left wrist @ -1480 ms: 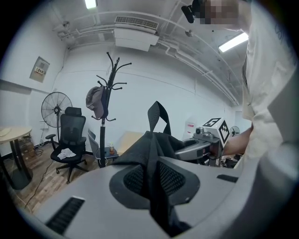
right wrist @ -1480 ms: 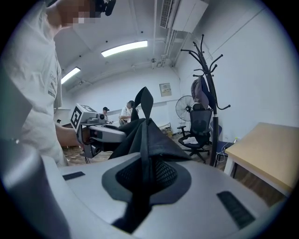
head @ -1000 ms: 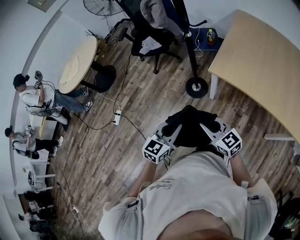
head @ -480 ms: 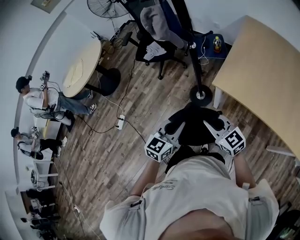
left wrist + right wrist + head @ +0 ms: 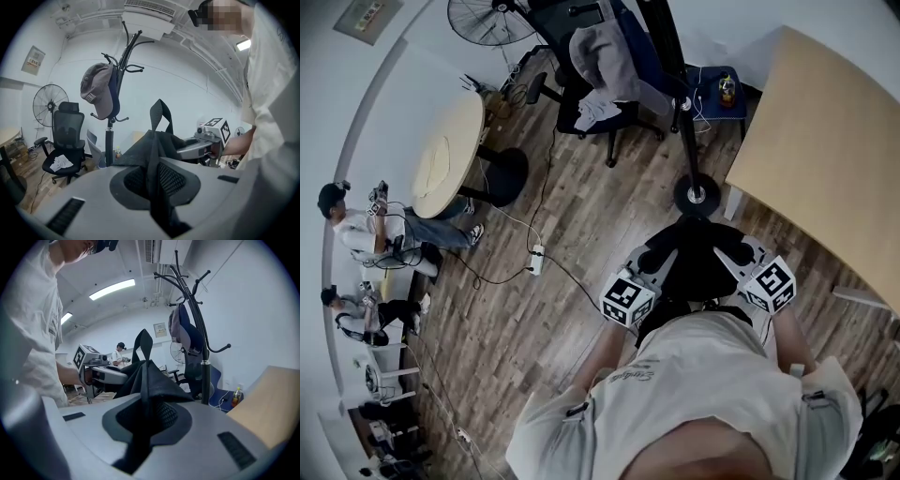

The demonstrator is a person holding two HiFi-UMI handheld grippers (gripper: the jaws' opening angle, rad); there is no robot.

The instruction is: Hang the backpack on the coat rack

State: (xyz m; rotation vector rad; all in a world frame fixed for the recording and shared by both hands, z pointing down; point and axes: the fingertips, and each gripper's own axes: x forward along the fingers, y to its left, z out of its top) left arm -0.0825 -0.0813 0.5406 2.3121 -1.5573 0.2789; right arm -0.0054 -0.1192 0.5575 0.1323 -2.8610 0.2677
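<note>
The black backpack (image 5: 698, 261) hangs between my two grippers in front of the person's chest. My left gripper (image 5: 652, 269) is shut on the pack's left side, with black fabric (image 5: 151, 183) pinched between its jaws. My right gripper (image 5: 739, 255) is shut on the right side, its jaws clamped on fabric (image 5: 146, 420). The pack's top loop (image 5: 159, 115) stands upright above the bundle. The black coat rack (image 5: 678, 84) rises just beyond the pack, its round base (image 5: 696, 194) on the floor. Its hooks (image 5: 129, 44) carry a grey garment (image 5: 96, 91); a lower hook (image 5: 220, 348) shows bare.
A light wooden desk (image 5: 825, 141) stands to the right of the rack. A black office chair (image 5: 581, 89), a fan (image 5: 487, 17) and a round table (image 5: 445, 150) are at the back left. A power strip (image 5: 534, 261) with cables lies on the floor. Seated people (image 5: 366, 225) are far left.
Both grippers have carried the backpack forward, so the coat rack's base now lies closer to it. Both grips on the pack are unchanged.
</note>
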